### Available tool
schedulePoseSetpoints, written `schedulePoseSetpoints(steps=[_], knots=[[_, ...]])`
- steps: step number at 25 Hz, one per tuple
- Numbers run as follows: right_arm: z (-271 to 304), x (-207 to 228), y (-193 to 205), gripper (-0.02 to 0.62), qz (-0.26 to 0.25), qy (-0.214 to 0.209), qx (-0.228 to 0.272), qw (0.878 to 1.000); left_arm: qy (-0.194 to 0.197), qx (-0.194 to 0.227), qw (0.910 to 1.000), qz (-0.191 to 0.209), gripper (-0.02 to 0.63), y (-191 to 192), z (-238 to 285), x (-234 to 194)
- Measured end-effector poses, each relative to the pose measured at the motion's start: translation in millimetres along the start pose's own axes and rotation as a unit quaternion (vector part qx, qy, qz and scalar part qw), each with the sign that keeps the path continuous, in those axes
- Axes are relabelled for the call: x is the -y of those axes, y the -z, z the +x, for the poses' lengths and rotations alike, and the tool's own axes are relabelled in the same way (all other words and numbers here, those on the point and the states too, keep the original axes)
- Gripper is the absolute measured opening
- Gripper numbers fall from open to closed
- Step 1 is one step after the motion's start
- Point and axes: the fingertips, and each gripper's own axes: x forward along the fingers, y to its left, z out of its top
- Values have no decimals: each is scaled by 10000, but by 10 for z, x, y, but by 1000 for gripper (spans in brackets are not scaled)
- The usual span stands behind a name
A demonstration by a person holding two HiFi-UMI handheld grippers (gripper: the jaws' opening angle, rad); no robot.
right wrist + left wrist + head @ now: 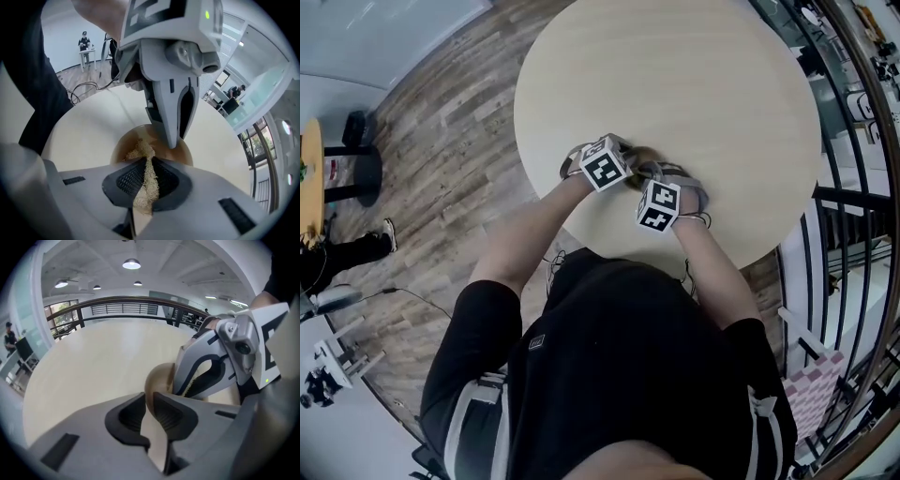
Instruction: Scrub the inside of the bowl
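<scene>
Left gripper (150, 399) pinching the bowl (159, 378) rim, right gripper (147, 165) clenched on the fibre scrubber (140, 149); bowl looks light, stiff, probably slippery, so the rim grip must hold.

The head view looks steeply down from above the person onto the round surface (675, 112). Both claw views ride low and close at its near edge, facing each other across the bowl (124, 145), which all three share.

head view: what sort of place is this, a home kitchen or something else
Probably an open office or lab floor rather than a home: the round table stands beside a curved railing, under rows of recessed ceiling lights.
</scene>
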Motion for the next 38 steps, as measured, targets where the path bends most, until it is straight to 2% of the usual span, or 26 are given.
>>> schedulePoseSetpoints(steps=[3,7,9,10,13,16,19,21,25,28,34,38], knots=[[17,53,13,44,-5,96,33,9999,-37,84,9989,-462,56,84,-41,47],[38,218,20,44,118,502,-32,9987,30,140,9945,-1038,75,231,-74,159],[15,290,-2,44,485,603,99,9970,-117,308,9900,-1372,75,255,-97,182],[-21,326,-22,44,827,605,255,9944,-232,398,9872,-1526,75,252,-113,181],[-202,440,-85,44,1705,640,731,9805,-515,621,9782,-1914,65,236,-149,154],[-389,468,-118,44,1818,709,1018,9755,-648,678,9708,-2207,58,260,-156,117],[-585,453,-121,44,1706,770,1225,9746,-720,574,9702,-2243,57,324,-121,96],[-657,371,-140,44,1572,614,1239,9778,-774,507,9701,-2242,55,359,-116,66],[-508,20,-201,44,860,-49,858,9926,-833,493,9709,-2192,48,334,-132,23],[-288,-161,-242,44,304,-222,563,9977,-865,476,9731,-2081,41,319,-139,36],[19,-264,-205,44,-505,-99,139,9986,-930,578,9702,-2162,40,406,-185,115],[71,-119,-183,44,-515,364,56,9980,-869,671,9641,-2418,50,506,-248,224]])
